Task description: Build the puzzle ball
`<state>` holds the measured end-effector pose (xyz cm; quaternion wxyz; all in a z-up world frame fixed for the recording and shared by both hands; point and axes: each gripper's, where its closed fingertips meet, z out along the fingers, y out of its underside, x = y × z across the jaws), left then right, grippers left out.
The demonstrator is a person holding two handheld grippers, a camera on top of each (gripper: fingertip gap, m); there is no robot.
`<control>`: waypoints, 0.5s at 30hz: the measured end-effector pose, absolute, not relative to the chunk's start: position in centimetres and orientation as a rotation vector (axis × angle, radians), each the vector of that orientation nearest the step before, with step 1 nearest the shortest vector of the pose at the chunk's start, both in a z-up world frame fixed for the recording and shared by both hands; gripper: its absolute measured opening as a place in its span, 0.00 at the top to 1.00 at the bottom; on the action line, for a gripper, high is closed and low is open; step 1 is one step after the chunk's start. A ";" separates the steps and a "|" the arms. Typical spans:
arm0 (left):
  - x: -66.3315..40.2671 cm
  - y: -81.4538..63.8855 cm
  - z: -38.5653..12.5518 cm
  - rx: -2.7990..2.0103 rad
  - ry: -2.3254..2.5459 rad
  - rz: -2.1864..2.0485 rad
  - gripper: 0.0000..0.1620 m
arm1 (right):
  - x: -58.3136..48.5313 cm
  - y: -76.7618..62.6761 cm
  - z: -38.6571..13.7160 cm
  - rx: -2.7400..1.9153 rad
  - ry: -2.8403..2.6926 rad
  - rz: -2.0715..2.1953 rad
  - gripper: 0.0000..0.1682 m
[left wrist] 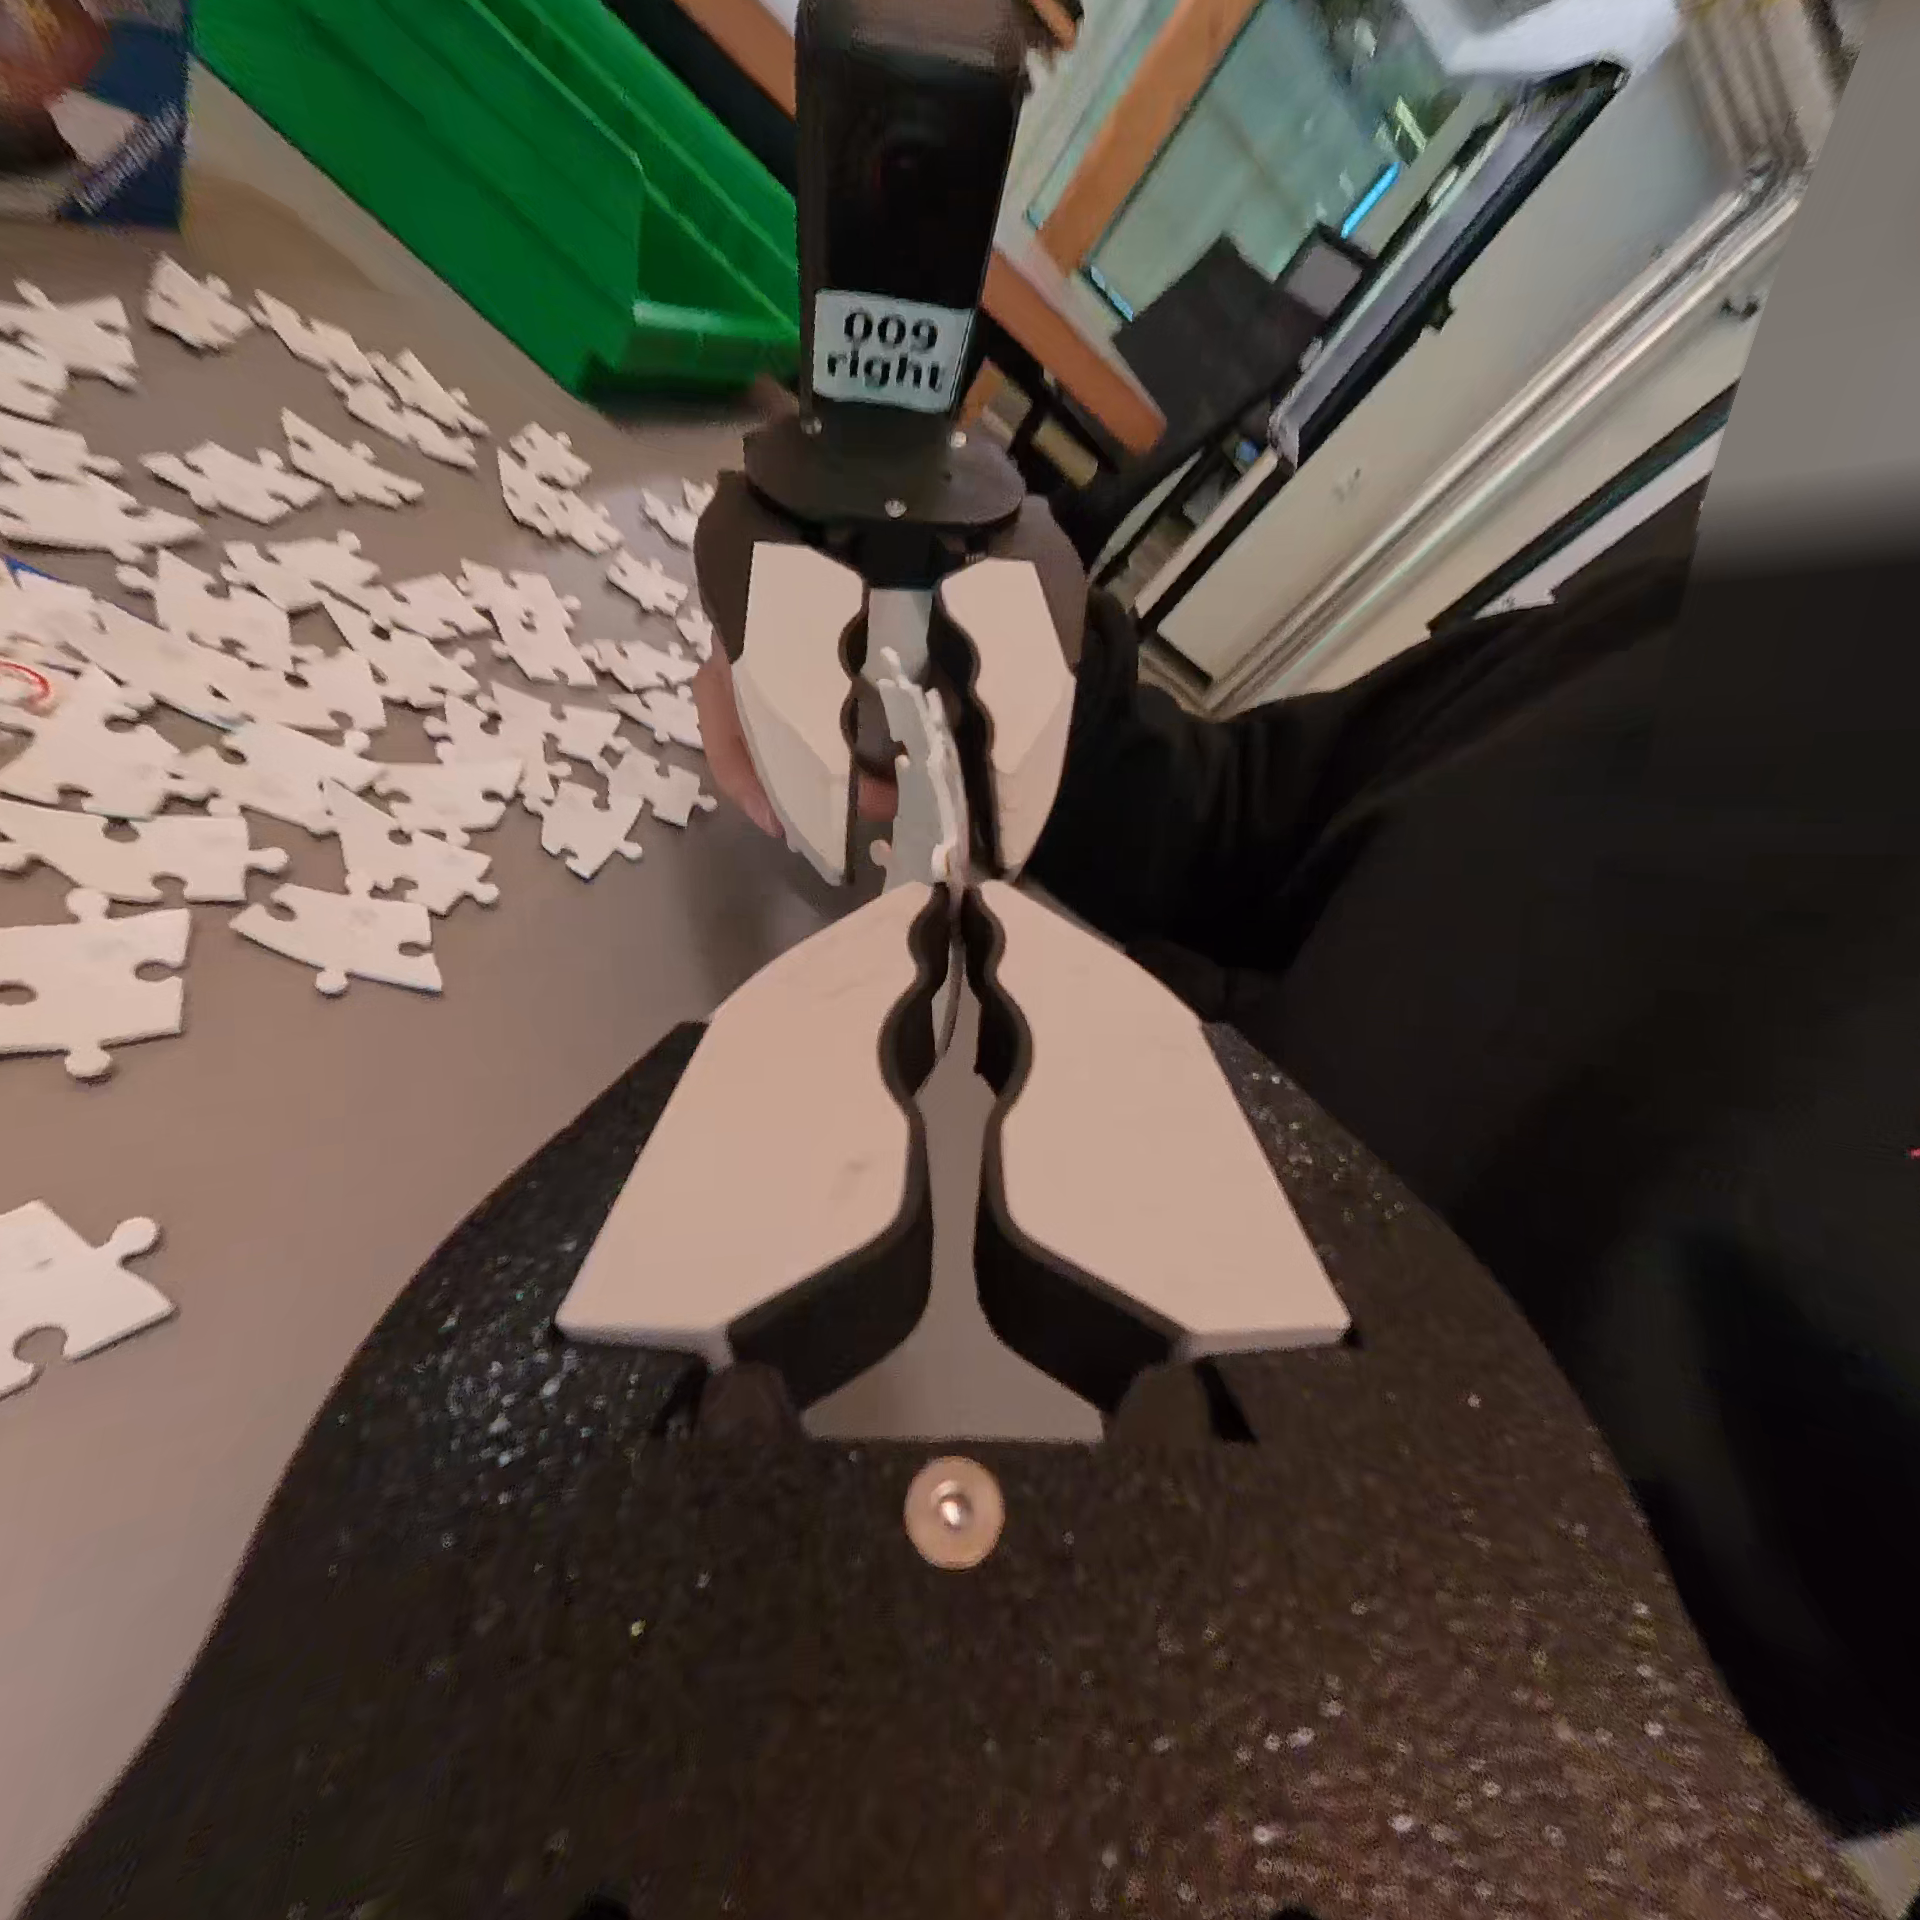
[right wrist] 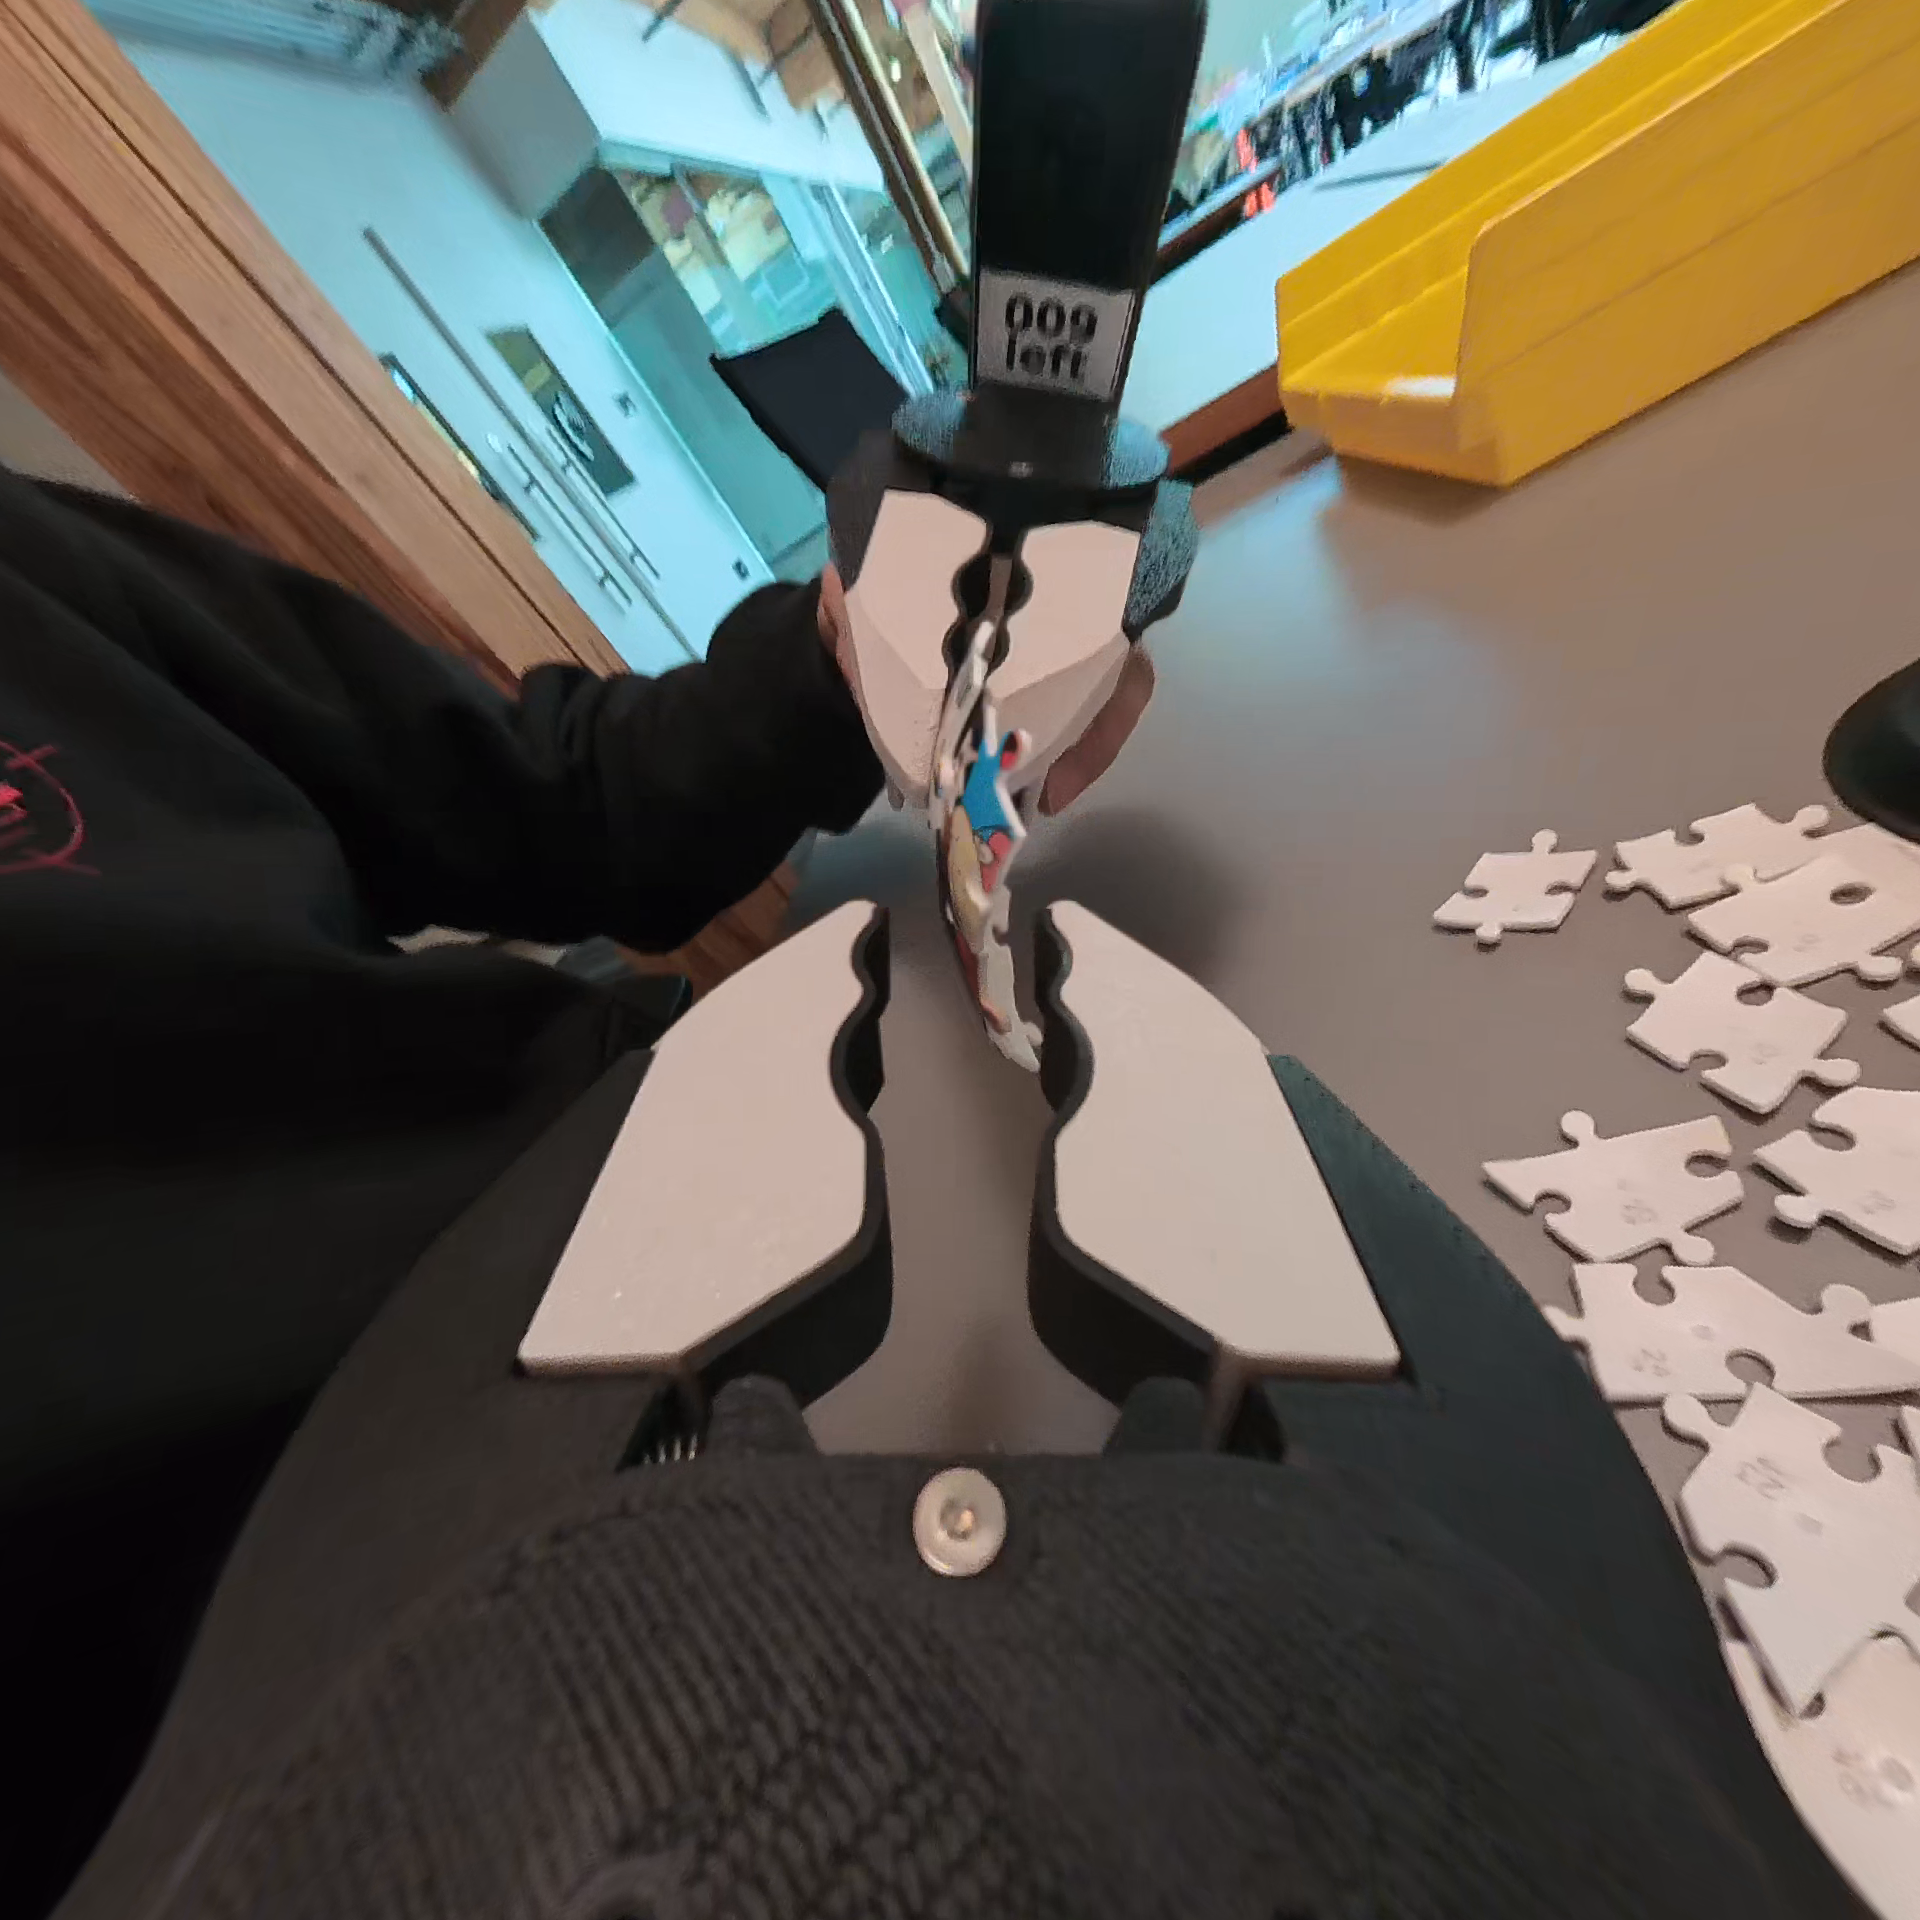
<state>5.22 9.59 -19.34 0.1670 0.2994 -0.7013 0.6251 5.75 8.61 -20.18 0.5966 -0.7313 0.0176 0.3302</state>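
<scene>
Off to the left of the left claw (left wrist: pixel 951 904), scattered white side up across the grey table (left wrist: pixel 343 1195): loose pieces (left wrist: pixel 343 935), with a green bin (left wrist: pixel 499 177) beyond them. That claw pinched shut at its very tips on 1 end of a curved strip of joined pieces (left wrist: pixel 923 769), seen edge-on and thin. Opposite, nose to nose, the right claw (right wrist: pixel 961 925), parted wide, with the strip's free end hanging between its 2 fingers, close against the right-hand one; touching or not, hard to tell. Long axis of the strip running from 1 claw to the other, bowed, white back showing in the left wrist view, printed face in the right wrist view. Likely light and thin, fairly stiff within each piece but weak at the tabs, so prone to hinge or pop apart if twisted. Best taken flat across both faces, near a joint, not by a protruding tab. Further right of the right claw, more loose pieces on the table and a yellow bin (right wrist: pixel 1558 312) behind.
</scene>
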 end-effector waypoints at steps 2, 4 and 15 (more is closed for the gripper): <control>5.4 9.7 -18.9 0.861 -1.957 1.837 0.99 | 6.0 8.7 -19.5 -1.648 0.047 0.764 0.93; 5.5 9.7 -18.6 0.865 -1.928 1.868 0.99 | 6.2 8.7 -19.3 -1.629 0.050 0.755 0.96; 5.0 9.6 -19.4 0.864 -2.063 1.759 0.98 | 5.1 8.5 -19.8 -1.679 -0.045 0.737 0.98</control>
